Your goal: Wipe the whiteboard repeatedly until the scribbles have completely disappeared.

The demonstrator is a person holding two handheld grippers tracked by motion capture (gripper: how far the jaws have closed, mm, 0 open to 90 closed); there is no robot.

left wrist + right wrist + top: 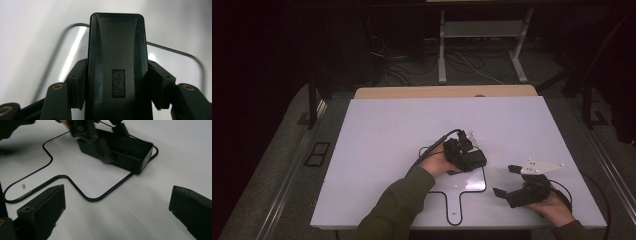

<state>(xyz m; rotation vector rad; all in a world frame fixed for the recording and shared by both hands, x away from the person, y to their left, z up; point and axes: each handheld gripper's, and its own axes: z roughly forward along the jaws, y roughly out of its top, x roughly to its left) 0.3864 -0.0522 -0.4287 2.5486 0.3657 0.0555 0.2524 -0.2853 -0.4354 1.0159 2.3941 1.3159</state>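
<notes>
We see left gripper (472, 159) jaws clenched on black deli box (116, 65), box sitting inside black outline (82, 192) drawn on tabletop (377, 135), at outline's upper corner. Right gripper (507, 181) jaws released, empty, hovering just right of outline. We judge box rigid plastic, light, smooth and a bit slippery; best grip across long side walls, mid-length.

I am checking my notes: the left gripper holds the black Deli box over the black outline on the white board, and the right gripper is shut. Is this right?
Not quite: the right gripper is open, jaws wide apart in the right gripper view. The left gripper does hold the black Deli box over the black outline on the white board.
</notes>
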